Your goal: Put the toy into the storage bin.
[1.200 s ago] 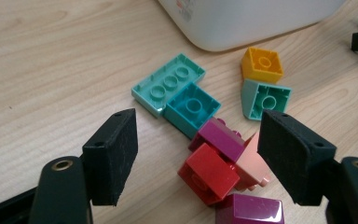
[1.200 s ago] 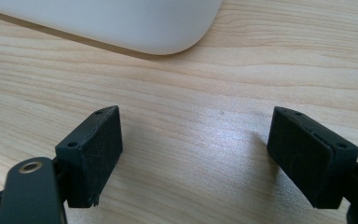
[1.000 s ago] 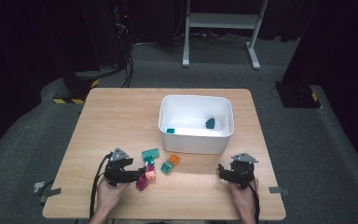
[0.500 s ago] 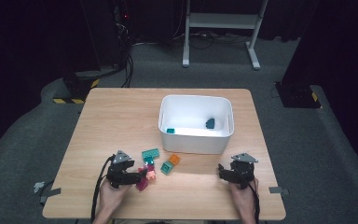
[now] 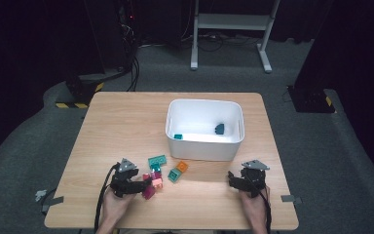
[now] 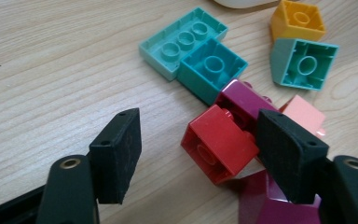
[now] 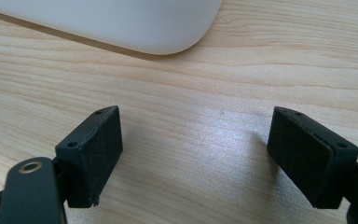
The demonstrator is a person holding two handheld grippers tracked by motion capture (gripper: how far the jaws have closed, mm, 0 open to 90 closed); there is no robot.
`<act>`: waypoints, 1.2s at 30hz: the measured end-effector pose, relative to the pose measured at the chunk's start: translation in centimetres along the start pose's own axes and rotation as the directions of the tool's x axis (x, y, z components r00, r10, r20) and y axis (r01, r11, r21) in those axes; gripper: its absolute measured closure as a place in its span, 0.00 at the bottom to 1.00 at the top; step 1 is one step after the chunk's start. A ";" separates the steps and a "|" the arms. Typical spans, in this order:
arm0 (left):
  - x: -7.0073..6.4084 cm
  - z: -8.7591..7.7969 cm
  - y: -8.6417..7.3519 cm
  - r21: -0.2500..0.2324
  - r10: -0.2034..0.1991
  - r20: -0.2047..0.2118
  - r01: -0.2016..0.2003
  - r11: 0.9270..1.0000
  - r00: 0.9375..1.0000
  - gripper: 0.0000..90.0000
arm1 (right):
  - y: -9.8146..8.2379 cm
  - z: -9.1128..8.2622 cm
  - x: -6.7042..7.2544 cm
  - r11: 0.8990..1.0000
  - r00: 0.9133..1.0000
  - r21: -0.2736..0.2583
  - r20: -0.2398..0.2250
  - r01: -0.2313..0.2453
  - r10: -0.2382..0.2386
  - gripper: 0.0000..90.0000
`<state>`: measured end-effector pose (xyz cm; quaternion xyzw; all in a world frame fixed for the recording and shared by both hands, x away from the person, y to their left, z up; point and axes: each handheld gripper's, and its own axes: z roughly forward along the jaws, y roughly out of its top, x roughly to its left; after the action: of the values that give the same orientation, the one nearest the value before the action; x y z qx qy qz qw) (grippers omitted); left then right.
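The left gripper [image 6: 196, 154] has just been narrowed around the red brick [image 6: 219, 142], which lies on the tabletop [image 6: 51, 70] among loose bricks, not yet clamped, so a pickup is judged imminent, while the right gripper [image 7: 193, 156] is held wide open and empty.

table: light wooden tabletop [image 6: 51, 70], matt, fine grain lines
red brick: small red plastic brick [image 6: 219, 140], smooth, slightly glossy
magenta brick: dark magenta plastic brick [image 6: 247, 100], shiny
bin: white plastic bin [image 5: 204, 144], smooth, matt
pads: black gripper pads [image 6: 116, 154], matt, finely rough
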<state>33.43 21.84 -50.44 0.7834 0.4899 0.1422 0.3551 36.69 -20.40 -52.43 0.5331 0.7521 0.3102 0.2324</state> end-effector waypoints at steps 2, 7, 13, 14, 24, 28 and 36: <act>0.2 0.1 0.0 -0.004 -0.004 -0.010 0.004 1.000 1.000 0.38 | 0.0 0.0 0.0 1.000 1.000 0.000 0.000 0.000 0.000 0.20; 0.7 0.6 0.0 -0.003 -0.018 -0.014 0.018 1.000 1.000 0.41 | 0.0 0.0 0.0 1.000 1.000 0.000 0.000 0.000 0.000 0.20; 1.0 1.1 0.0 -0.008 -0.016 -0.025 0.015 1.000 1.000 0.45 | 0.0 0.0 0.0 1.000 1.000 0.001 0.001 0.000 0.000 0.20; 1.0 1.2 0.0 -0.009 -0.015 -0.029 0.015 1.000 0.999 0.46 | 0.0 0.0 0.0 1.000 1.000 0.000 0.000 0.000 0.000 0.20; 1.3 1.6 0.0 -0.020 -0.009 -0.051 0.008 1.000 0.999 0.60 | 0.0 0.0 0.0 1.000 1.000 0.000 0.000 0.000 0.000 0.20; 1.3 1.6 0.0 -0.022 -0.007 -0.050 0.006 1.000 0.999 0.60 | 0.0 0.0 0.0 1.000 1.000 0.000 0.000 0.000 0.000 0.20; 1.4 1.4 0.1 -0.026 -0.003 -0.049 0.002 1.000 0.999 0.61 | 0.0 0.0 0.0 1.000 1.000 0.000 0.000 0.000 0.000 0.20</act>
<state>34.98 22.42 -51.54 0.7744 0.4976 0.1674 0.3531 36.69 -20.40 -52.43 0.5331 0.7521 0.3102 0.2324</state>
